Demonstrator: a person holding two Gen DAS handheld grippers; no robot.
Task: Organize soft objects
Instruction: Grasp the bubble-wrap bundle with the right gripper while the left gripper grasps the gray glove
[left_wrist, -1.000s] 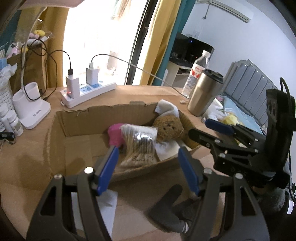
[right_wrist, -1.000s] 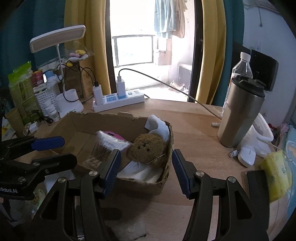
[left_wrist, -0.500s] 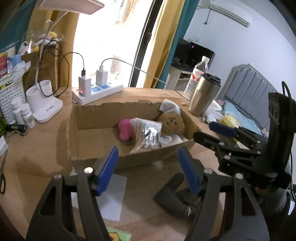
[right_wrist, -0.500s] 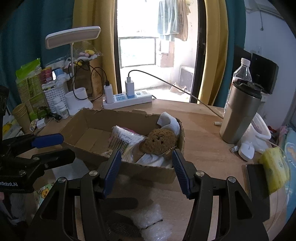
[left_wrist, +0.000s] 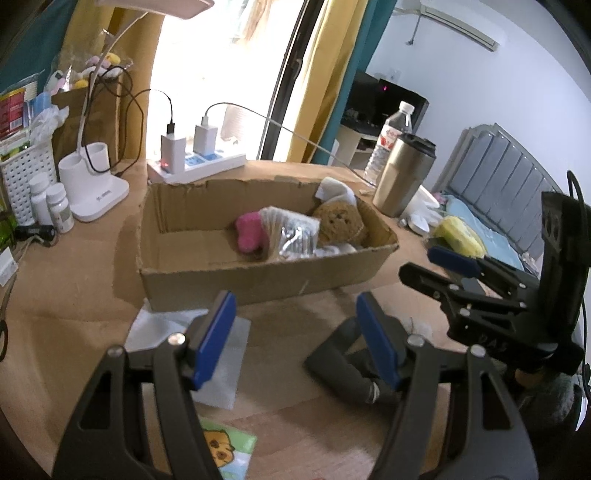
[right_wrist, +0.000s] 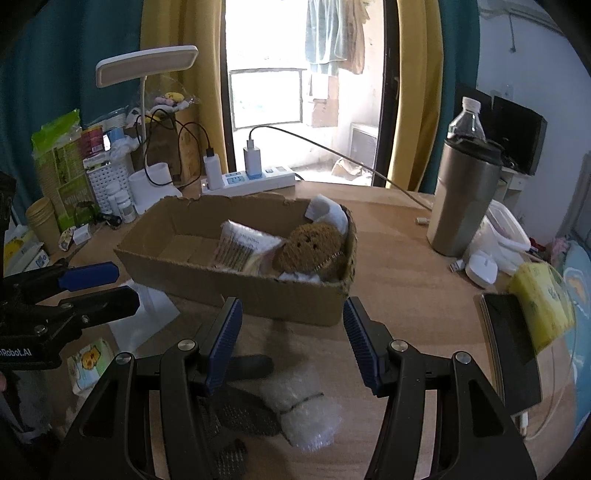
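A cardboard box (left_wrist: 266, 273) (right_wrist: 236, 291) stands on the wooden table. In it lie a brown plush (left_wrist: 340, 221) (right_wrist: 310, 247), a pink soft toy (left_wrist: 249, 232), a packet of cotton swabs (left_wrist: 291, 236) (right_wrist: 245, 247) and a white cloth (right_wrist: 328, 212). In front of the box lie a grey sock (left_wrist: 343, 365) (right_wrist: 240, 406) and a white fluffy sock (right_wrist: 303, 406). My left gripper (left_wrist: 295, 332) is open and empty above the table before the box. My right gripper (right_wrist: 291, 343) is open and empty above the socks.
A steel tumbler (right_wrist: 461, 199) and a water bottle (left_wrist: 388, 147) stand right of the box. A power strip (left_wrist: 195, 166), a lamp base (left_wrist: 92, 184) and pill bottles (left_wrist: 51, 206) stand behind and left. A plastic sheet (left_wrist: 218, 354) and a yellow tissue pack (right_wrist: 539, 302) lie nearby.
Both grippers have drawn back from the box and risen, so more table, the socks and the plastic sheet now show. Both stay open and empty.
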